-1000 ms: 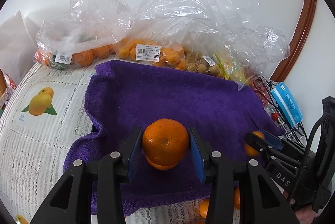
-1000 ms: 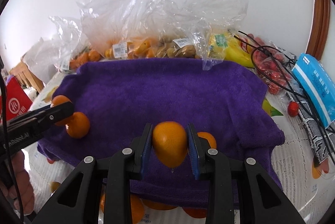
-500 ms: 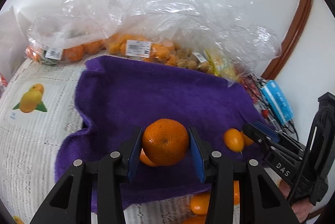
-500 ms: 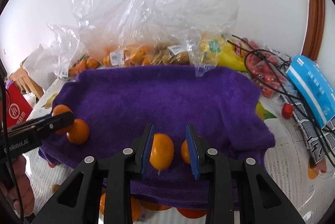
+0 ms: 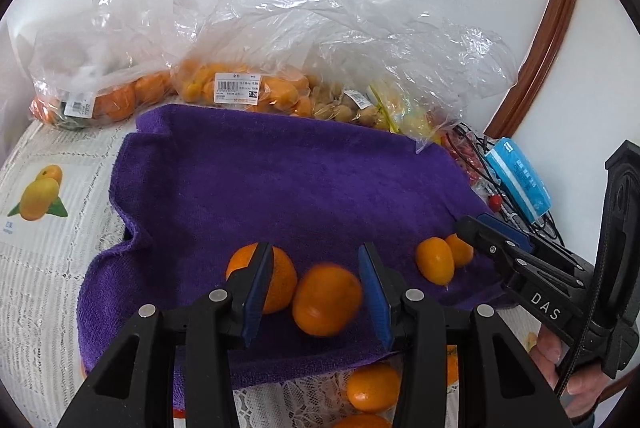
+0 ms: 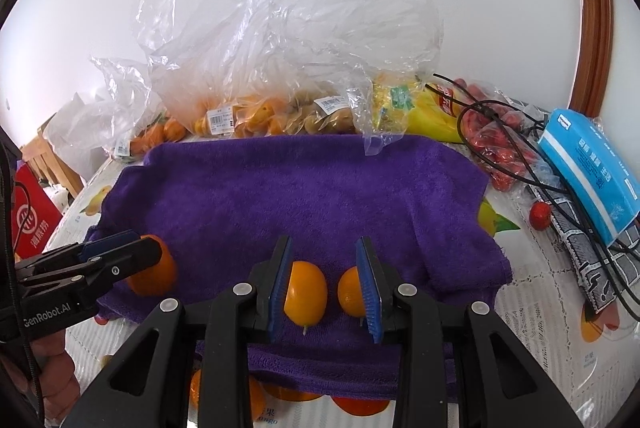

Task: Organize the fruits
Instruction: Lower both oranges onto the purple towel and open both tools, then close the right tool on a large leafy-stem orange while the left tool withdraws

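Far left on the purple towel [image 5: 280, 188]: first tangerine [image 5: 280, 288], half hidden behind the left finger of the left tongs [image 5: 316, 256].

Left tongs: jaws standing narrow, pinching nothing. Second tangerine [image 5: 327, 300] down on the towel just past the tips, slightly blurred. Near the right pad, clear gap at the left pad. Touching or just beside the first tangerine; cannot tell which. Round, so no long axis to line up.

Further right, still on the towel's near strip: oval fruit [image 6: 306, 298] and a smaller round fruit [image 6: 352, 292], well apart from the tangerine pair.

Right tongs [image 6: 324, 248]: jaws narrow too, gripping nothing. Oval fruit straight ahead and below, just beside the left pad. Long axis roughly along the fingers, stem tip toward the camera. Smaller fruit partly behind the right pad.

Judgement: right hand plainly nearer the oval pair, left hand nearer the tangerines. Any re-grip of the oval fruit likely across its short waist, after a small shift left to centre it. Otherwise risk of nudging its neighbour.

More orange fruit [image 5: 372, 388] off the towel's near edge, on the lace cloth [image 5: 40, 288].
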Action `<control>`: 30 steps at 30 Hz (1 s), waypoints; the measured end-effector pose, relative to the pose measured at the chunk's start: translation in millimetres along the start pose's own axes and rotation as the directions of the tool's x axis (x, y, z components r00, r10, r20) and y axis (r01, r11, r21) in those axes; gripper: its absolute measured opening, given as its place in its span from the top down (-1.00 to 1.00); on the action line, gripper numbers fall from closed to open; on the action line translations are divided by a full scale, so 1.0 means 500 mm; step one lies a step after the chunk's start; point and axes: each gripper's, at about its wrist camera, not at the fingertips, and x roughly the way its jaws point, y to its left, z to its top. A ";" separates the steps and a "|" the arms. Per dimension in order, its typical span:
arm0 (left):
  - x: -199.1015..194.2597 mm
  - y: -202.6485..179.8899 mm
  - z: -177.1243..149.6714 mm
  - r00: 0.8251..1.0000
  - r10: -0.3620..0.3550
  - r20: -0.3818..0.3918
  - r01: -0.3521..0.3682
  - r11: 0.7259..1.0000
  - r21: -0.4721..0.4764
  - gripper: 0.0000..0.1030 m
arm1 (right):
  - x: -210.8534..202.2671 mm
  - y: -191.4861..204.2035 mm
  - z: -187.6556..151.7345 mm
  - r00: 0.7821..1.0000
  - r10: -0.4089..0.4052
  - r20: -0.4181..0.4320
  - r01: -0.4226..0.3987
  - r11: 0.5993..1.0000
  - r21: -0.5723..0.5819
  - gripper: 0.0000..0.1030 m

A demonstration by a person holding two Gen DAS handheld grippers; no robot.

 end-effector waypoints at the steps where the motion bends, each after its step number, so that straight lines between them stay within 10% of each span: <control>1: -0.002 0.000 0.001 1.000 0.006 0.003 -0.006 1.000 0.000 0.19 | 0.001 0.000 0.000 1.000 -0.002 -0.003 0.002 1.000 0.000 0.34; 17: -0.062 0.022 0.028 0.995 0.072 0.069 -0.069 0.997 -0.042 -0.24 | -0.072 0.026 -0.034 0.999 0.024 0.025 -0.024 1.000 0.009 0.12; 20: -0.085 0.026 0.019 0.994 0.086 0.071 -0.083 0.996 -0.036 -0.30 | -0.088 0.040 -0.056 0.998 0.061 -0.017 -0.061 0.998 -0.003 -0.17; 30: -0.157 0.081 -0.064 0.989 0.146 0.035 -0.145 0.989 -0.038 -0.38 | -0.063 0.085 -0.129 0.992 0.071 -0.109 -0.075 0.997 -0.033 -0.18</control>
